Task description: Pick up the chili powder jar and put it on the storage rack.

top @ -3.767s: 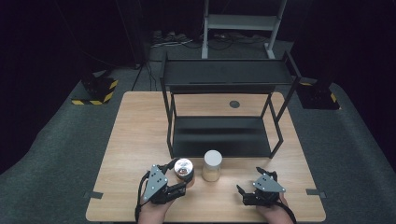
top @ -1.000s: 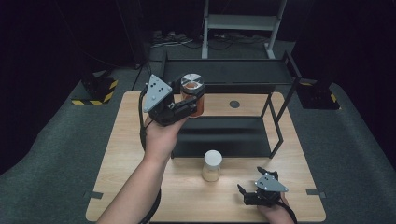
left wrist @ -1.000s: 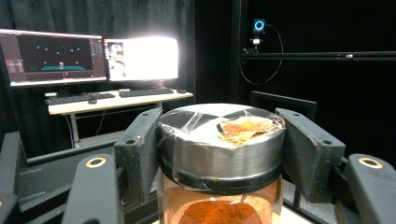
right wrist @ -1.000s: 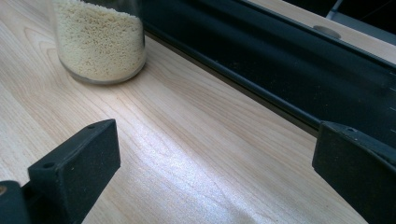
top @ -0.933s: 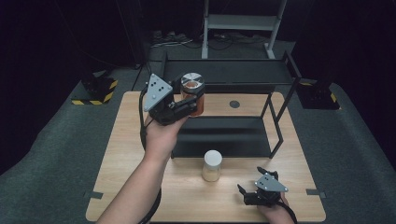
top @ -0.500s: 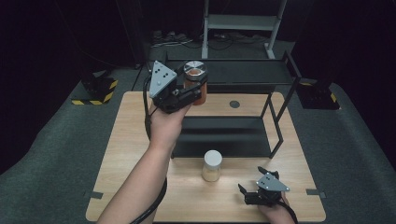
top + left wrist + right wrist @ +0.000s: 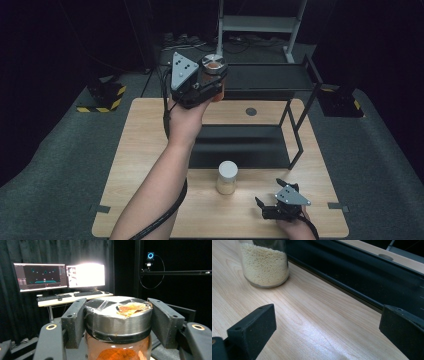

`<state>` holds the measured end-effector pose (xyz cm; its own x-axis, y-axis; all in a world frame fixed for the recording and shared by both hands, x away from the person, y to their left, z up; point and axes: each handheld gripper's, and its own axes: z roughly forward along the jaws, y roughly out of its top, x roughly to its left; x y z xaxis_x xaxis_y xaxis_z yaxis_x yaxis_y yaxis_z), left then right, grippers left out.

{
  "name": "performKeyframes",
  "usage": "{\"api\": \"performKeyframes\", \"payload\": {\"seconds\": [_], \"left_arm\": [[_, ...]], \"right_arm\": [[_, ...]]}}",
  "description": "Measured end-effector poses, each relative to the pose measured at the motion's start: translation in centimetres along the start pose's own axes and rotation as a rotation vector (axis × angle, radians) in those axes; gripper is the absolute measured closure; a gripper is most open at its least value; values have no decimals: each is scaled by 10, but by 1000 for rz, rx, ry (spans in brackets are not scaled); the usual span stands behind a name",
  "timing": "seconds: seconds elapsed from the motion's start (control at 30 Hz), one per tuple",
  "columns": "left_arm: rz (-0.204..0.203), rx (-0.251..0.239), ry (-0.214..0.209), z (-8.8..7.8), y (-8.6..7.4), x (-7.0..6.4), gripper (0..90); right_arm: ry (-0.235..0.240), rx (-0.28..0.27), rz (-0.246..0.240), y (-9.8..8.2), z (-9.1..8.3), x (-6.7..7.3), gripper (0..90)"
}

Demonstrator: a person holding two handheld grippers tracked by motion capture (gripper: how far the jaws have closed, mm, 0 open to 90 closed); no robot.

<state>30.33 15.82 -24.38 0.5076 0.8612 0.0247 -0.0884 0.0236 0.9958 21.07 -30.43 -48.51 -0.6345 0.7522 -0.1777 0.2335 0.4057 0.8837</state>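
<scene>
- Nearest, at the table's near right edge, the right gripper (image 7: 270, 206) rests low on the wooden table (image 7: 145, 150), its jaws spread wide with bare wood between them; it is released and grips nothing
- Just beyond it and to the left, a jar of pale grain (image 7: 227, 177) with a white lid stands upright on the table, close in front of the rack's lower shelf; in the right gripper view the same jar (image 7: 265, 262) sits ahead of the open jaws and to the left, well clear of them
- Behind that jar stands the black two-tier rack (image 7: 270, 87), its lower shelf near the tabletop and its upper shelf raised on thin legs
- Farthest out, the left gripper (image 7: 212, 85) is lifted high at the near left corner of the upper shelf, clamped on a jar of orange-brown powder (image 7: 215, 75) with a silver metal lid; in the left gripper view the pads squeeze the lid's sides (image 7: 118, 317) and the jar hangs upright
- Step in hand, as I judge it: carrying the powder jar up to the rack's top shelf
- The next move calls for carrying it over the shelf edge, lowering it level until the base sits flat, then opening the jaws without tipping it
</scene>
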Motion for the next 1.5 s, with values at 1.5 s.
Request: {"api": "performKeyframes", "payload": {"seconds": [1.5], "left_arm": [[-26,30,98,49,-7,5,347]], "right_arm": [[3,-13,10,-3,-2,-1,0]]}}
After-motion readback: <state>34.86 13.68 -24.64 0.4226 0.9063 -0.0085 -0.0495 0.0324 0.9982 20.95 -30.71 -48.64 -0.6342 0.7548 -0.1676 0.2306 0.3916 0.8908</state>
